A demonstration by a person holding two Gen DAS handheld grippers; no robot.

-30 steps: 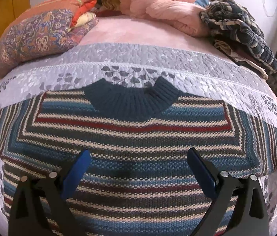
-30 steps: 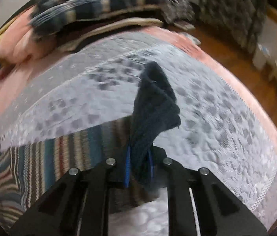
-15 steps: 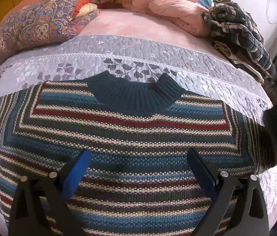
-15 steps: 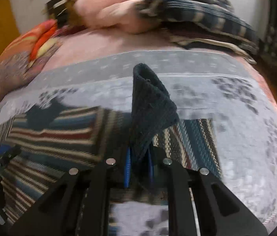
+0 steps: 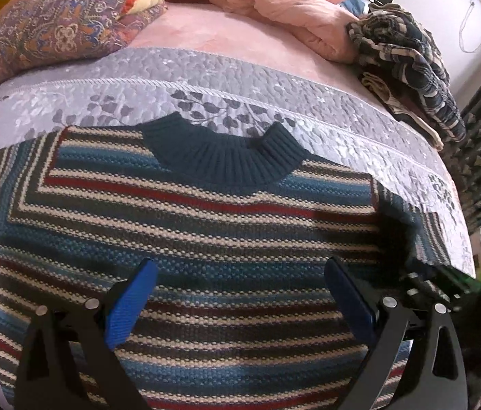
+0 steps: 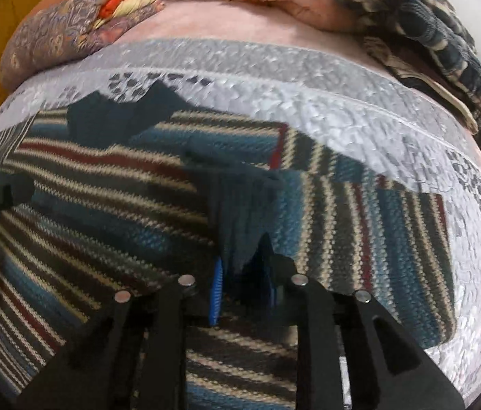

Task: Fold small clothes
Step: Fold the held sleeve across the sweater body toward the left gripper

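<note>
The right gripper (image 6: 240, 283), still clamped on the sweater's (image 5: 206, 239) dark cuff (image 6: 240, 212), now carries it over the chest, while the left gripper (image 5: 240, 294) stays apart.

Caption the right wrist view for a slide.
Right gripper shut on the dark cuff, folding the sleeve over the striped sweater.

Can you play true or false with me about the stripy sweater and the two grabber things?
1. The striped sweater lies on a grey quilt. True.
2. The left gripper has its jaws shut on the collar. False: its jaws are wide open, above the sweater's body.
3. The right gripper pinches the dark sleeve cuff. True.
4. The sweater's collar is bright yellow. False: it is dark teal.
5. A pink blanket lies at the far end of the bed. True.
</note>
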